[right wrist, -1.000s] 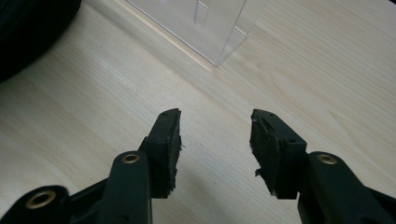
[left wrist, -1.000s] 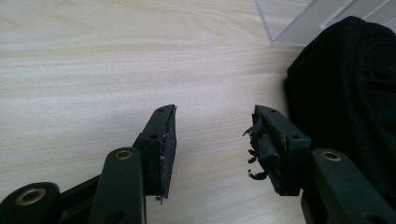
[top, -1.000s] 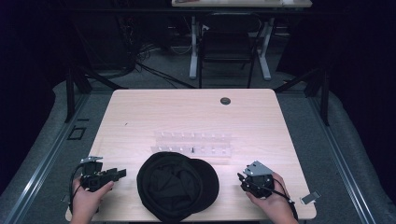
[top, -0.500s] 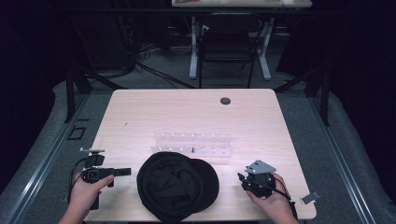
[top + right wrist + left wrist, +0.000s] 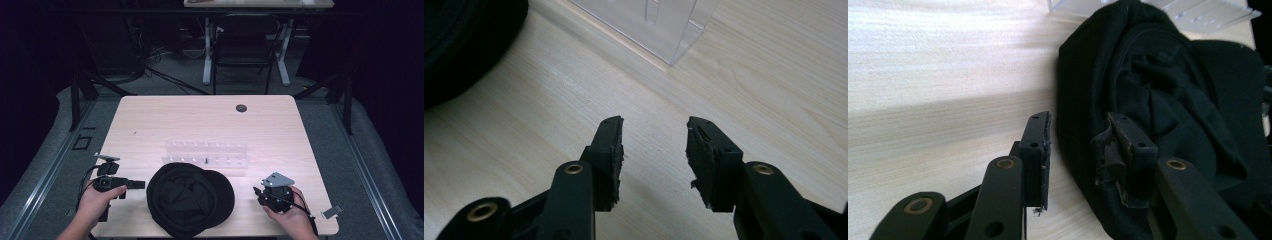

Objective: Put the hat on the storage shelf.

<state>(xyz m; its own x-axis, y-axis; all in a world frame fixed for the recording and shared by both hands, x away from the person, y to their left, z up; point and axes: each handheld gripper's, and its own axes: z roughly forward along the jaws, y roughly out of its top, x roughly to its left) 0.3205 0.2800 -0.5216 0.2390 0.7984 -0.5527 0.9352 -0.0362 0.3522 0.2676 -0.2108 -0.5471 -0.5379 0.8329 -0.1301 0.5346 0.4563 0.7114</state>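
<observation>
Both tongs lie beside the round black fabric cap (image 5: 190, 199) on the pale wooden surface (image 5: 210, 120). Left tongs (image 5: 137, 184), jaws just narrowing around its left rim but not pressing, are nearer. Right tongs (image 5: 257, 192) gape, holding nothing.

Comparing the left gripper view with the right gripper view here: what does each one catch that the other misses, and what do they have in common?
Left gripper view: the black cap's folded fabric close up, its edge between the open jaws of the left gripper, which have just been closing, pads not pressing.

Right gripper view: the right gripper, jaws open over bare wood, and a corner of the clear plastic rack up close.

Both: the light wooden table, some black cap and some clear rack.
</observation>
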